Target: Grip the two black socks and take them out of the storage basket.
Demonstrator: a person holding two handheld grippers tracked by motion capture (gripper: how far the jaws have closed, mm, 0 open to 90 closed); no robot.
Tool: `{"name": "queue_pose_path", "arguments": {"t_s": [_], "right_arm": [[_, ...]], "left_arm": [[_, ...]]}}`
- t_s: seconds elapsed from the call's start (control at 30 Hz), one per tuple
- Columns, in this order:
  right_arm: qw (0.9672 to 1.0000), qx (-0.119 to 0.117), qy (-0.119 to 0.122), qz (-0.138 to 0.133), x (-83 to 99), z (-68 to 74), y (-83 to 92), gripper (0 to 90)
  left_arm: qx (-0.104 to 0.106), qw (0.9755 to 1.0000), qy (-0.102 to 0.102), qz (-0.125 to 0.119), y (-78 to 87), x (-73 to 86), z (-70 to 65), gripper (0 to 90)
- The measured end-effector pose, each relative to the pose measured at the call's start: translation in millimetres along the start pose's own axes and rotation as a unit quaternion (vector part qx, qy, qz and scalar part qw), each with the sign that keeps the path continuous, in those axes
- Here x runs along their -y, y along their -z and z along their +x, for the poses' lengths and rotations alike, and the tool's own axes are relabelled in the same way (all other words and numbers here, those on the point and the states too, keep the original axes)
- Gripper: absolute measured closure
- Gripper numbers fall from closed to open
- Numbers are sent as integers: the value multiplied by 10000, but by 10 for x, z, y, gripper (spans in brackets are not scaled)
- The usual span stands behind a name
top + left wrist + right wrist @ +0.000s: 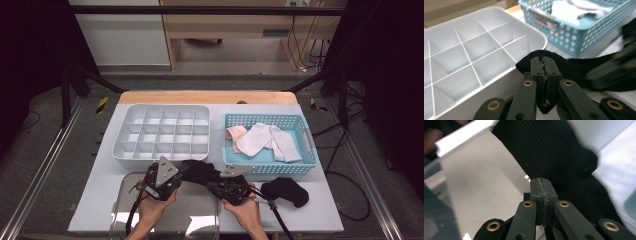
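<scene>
A: Any writing or labels to read anywhere?
B: None legible on anything. Largest first: the grey tabletop (320,210), then the white divided tray (162,132) at back left, with the light blue basket (270,140) just beside it on the right, holding white and pink socks (260,139).
A: And the thing being handled?
B: A black sock (201,171), lifted between the two tools at the front of the tabletop, just in front of the tray and basket. Its long axis runs roughly left to right across the table.
A: The grips?
B: The left hand-held gripper (543,65) has its jaws pressed together on one end of the sock's fabric. The right hand-held gripper (541,185) is likewise clamped, with its jaws closed against the sock's other end.
A: Anything else?
B: A second black sock (286,191) lies bunched on the tabletop, to the right of the right hand (245,210).
</scene>
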State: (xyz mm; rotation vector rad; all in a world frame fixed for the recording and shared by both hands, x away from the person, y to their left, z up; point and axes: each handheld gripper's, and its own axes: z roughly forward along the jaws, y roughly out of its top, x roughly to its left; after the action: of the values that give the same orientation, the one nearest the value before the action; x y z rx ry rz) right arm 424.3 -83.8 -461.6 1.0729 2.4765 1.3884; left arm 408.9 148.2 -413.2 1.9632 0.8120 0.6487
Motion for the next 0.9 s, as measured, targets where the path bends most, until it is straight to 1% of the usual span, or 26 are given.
{"name": "queue_pose_path", "arguments": {"t_s": [0.07,0.13,0.17,0.2,0.27,0.3,0.33,0.37,0.47,0.57,0.67,0.73,0.77,0.83,0.87,0.9], "right_arm": [[10000,30,-39,1,2,-28,-58,900],[9999,29,-158,-40,-4,-57,-91,900],[9998,30,-172,-51,-7,-67,-100,900],[9997,60,-201,-98,-12,-80,-117,900],[9996,55,-234,-162,-14,-98,-137,900],[9995,79,-253,-173,-14,-102,-144,900],[9994,102,-265,-200,-15,-112,-148,900],[9993,115,-274,-245,-15,-118,-149,897],[9991,159,-281,-260,-18,-131,-136,893],[9993,142,-271,-232,-23,-138,-127,877],[9988,197,-314,-331,-55,-163,-66,845],[9982,260,-354,-403,-78,-192,-12,819],[9979,307,-342,-463,-89,-208,22,803],[9973,343,-369,-535,-102,-225,65,788],[9969,311,-402,-604,-113,-233,100,774],[9966,320,-395,-649,-125,-231,126,757]], "left_arm": [[115,9998,-60,-124,51,-15,-23,869],[269,9993,-107,-233,101,-22,-44,869],[417,9986,-144,-306,132,-19,-63,869],[514,9979,-186,-345,154,-10,-85,869],[665,9968,-262,-352,179,19,-134,869],[769,9960,-324,-322,184,50,-176,869],[817,9956,-367,-289,183,71,-204,869],[924,9946,-420,-228,174,114,-249,869],[1124,9920,-567,-4,135,229,-358,869],[1226,9896,-723,215,85,330,-462,869],[1337,9869,-800,409,49,397,-534,869],[1440,9839,-888,582,20,447,-585,869],[1557,9818,-877,636,8,464,-610,869],[1556,9805,-981,685,-11,496,-644,869],[1546,9801,-1023,709,-20,505,-664,869],[1573,9790,-1063,740,-28,511,-681,869]]}}
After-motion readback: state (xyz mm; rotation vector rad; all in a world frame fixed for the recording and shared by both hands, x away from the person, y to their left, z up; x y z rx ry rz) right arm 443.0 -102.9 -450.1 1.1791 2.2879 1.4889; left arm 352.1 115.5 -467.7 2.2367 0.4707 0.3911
